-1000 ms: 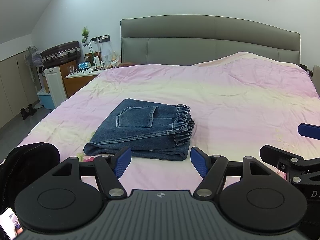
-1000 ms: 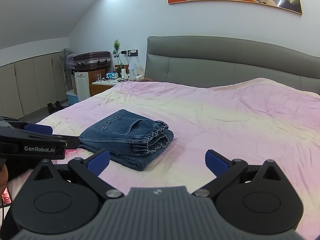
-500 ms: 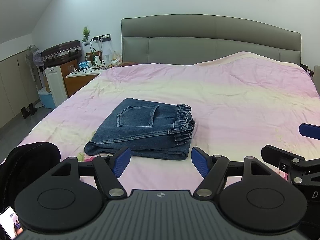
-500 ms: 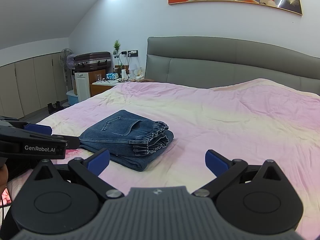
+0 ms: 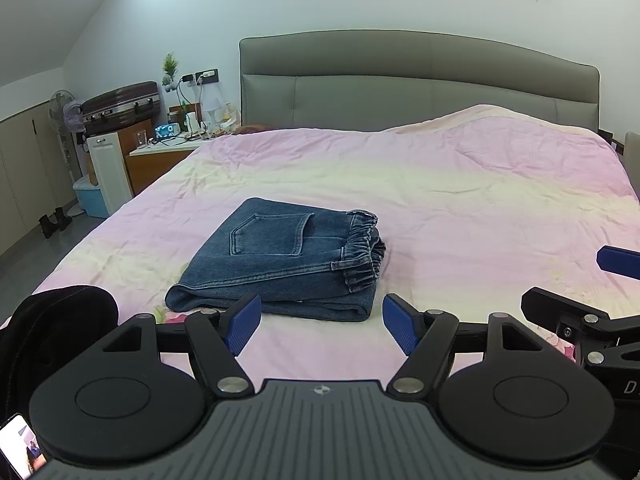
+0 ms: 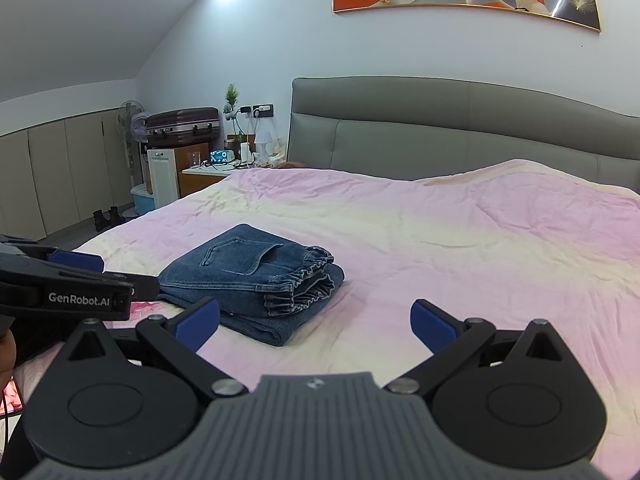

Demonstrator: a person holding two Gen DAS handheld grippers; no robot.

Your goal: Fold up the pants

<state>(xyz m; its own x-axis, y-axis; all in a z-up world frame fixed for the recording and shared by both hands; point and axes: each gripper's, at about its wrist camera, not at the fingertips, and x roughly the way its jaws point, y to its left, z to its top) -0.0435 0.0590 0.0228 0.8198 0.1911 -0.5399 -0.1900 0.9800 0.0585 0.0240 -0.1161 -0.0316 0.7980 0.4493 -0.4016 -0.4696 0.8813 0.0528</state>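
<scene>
I judge the folded jeans (image 5: 280, 264), just ahead of my empty, spread left claw (image 5: 322, 324) and ahead-left of my equally spread right claw (image 6: 316, 322), soft, heavy and floppy, best pinched at the thick folded edge.

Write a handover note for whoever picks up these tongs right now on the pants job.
Left tongs: open, empty, hovering just short of the near edge of the jeans.
Right tongs: open, empty, to the right of the jeans and clear of them.
Jeans: on the pink bedspread, folded into a compact stack, back pocket on top, elastic waistband bunched along the right side.
Done: the fold looks complete; nothing is held.
Left: probably nothing, or at most tidy the waistband edge, where the layers sit a little unevenly, then draw both tongs away.
</scene>
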